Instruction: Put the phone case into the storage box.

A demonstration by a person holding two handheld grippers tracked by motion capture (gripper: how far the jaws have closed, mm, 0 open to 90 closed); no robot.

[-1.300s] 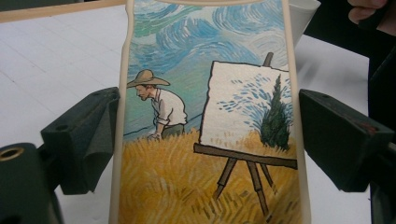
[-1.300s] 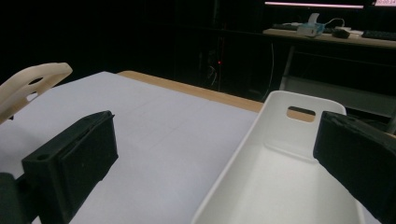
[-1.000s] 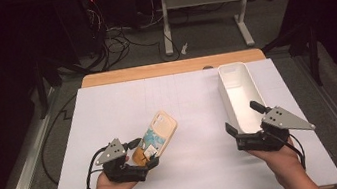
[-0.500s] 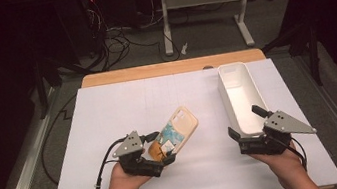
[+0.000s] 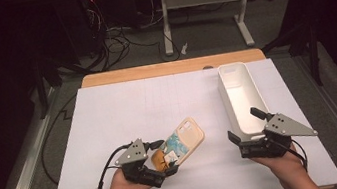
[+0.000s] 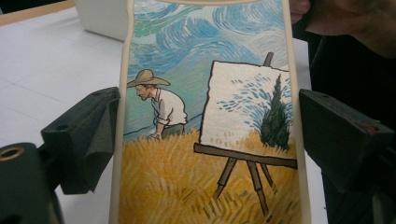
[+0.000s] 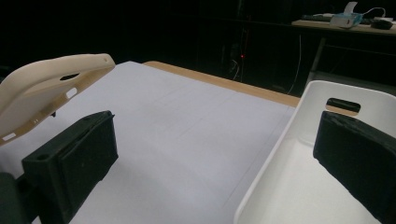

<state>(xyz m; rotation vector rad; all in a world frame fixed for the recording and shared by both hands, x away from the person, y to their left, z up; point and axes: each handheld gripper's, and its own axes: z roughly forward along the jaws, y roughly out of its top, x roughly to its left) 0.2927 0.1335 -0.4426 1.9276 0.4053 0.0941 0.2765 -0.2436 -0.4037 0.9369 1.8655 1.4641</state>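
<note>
- currently, the left claw (image 5: 165, 161) pinches a cream-rimmed rubbery phone case printed with a painter, an easel and a yellow field (image 5: 182, 142) near the front of the table, left of centre.
- seen from the left gripper view, the phone case (image 6: 210, 121) runs up between the two black jaws, its cream edges against the pads on both sides.
- from the high view, the case sticks out from the claw toward the far right, raised off the white sheet covering the table (image 5: 158, 106), printed side up.
- the right claw (image 5: 242, 129) stands spread, with nothing pressed between its jaws.
- it sits at the near end of a long white plastic bin (image 5: 236, 89) that lies on the right side of the table, running front to back.
- in the right gripper view, one jaw is over the white sheet (image 7: 187, 140) and the other is inside the bin (image 7: 299, 154), so the bin's near wall lies between them, untouched as far as can be seen.
- that same view shows the case's plain cream back (image 7: 42, 88) at the upper left, well apart from the bin.
- the case is outside the bin.
</note>
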